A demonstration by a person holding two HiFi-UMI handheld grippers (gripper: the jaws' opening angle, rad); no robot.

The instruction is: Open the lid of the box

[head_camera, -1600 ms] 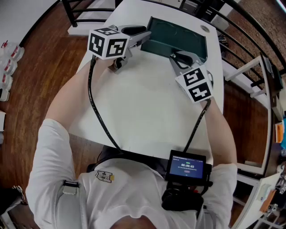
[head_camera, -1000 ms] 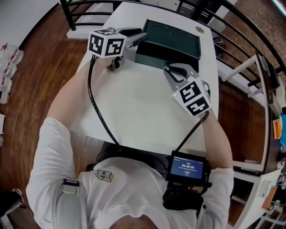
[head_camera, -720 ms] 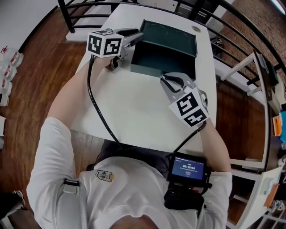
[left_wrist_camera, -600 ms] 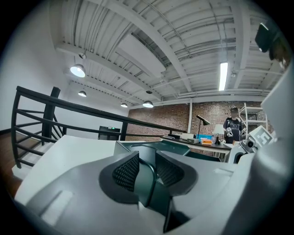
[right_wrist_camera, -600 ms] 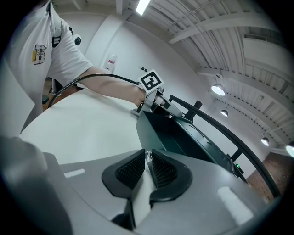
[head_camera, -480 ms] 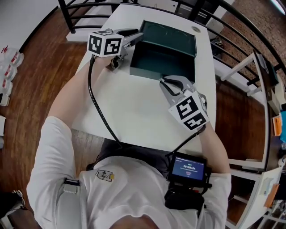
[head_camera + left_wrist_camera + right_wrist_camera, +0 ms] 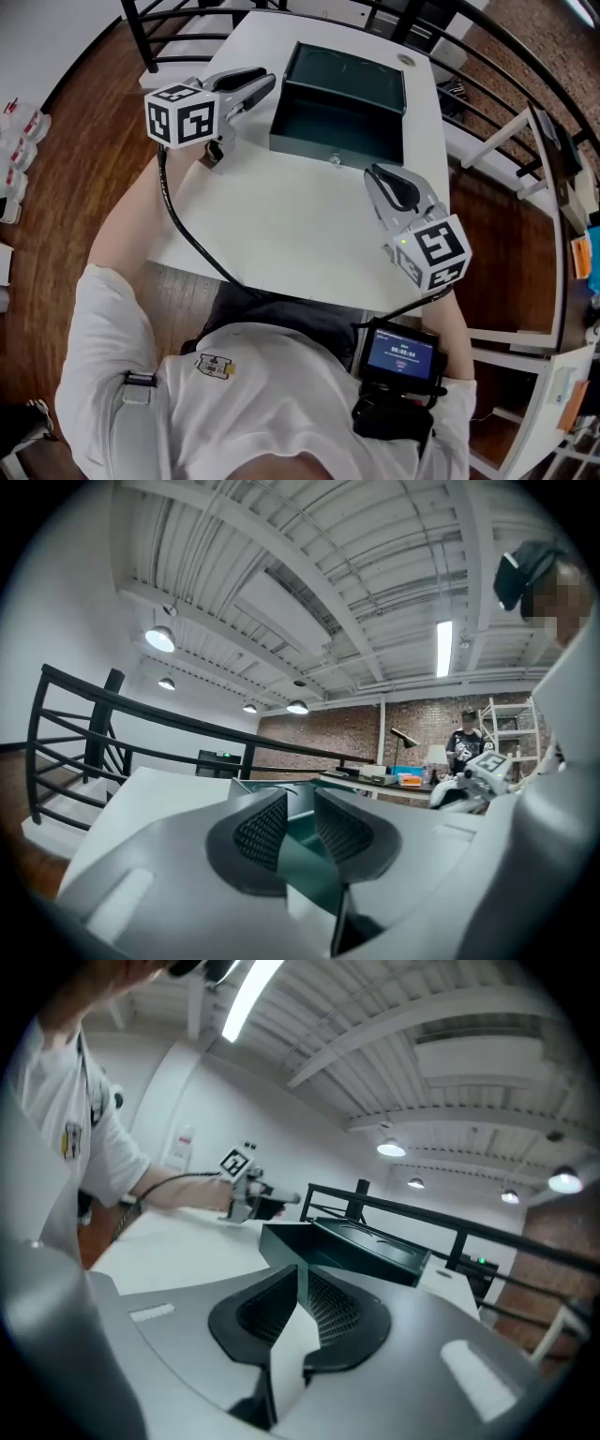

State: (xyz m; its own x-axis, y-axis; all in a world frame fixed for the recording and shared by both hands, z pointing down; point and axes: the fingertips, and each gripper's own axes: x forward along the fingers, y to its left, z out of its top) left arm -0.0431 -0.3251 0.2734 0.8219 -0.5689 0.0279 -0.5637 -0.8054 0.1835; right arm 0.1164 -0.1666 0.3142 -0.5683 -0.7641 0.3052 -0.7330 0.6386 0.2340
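Note:
The dark green box (image 7: 330,131) stands open at the far side of the white table (image 7: 281,220), its lid (image 7: 349,69) tipped back behind it. My left gripper (image 7: 255,86) hovers just left of the box, clear of its wall; its jaws are closing with nothing between them. In the left gripper view the gripper (image 7: 300,810) shows a gap with the box (image 7: 302,819) seen through it. My right gripper (image 7: 392,186) sits near the box's front right corner, apart from it, and is shut on nothing. From the right gripper (image 7: 300,1277) the open box (image 7: 349,1246) lies ahead.
A black railing (image 7: 155,23) runs round the far and left sides of the table. A small round fitting (image 7: 405,60) sits at the table's far right corner. White shelving (image 7: 525,159) stands to the right. A screen device (image 7: 403,354) hangs at the person's chest.
The lid swung up and back, leaving the box open. My right gripper then drew back toward the person. My left gripper shifted left, away from the box's wall.

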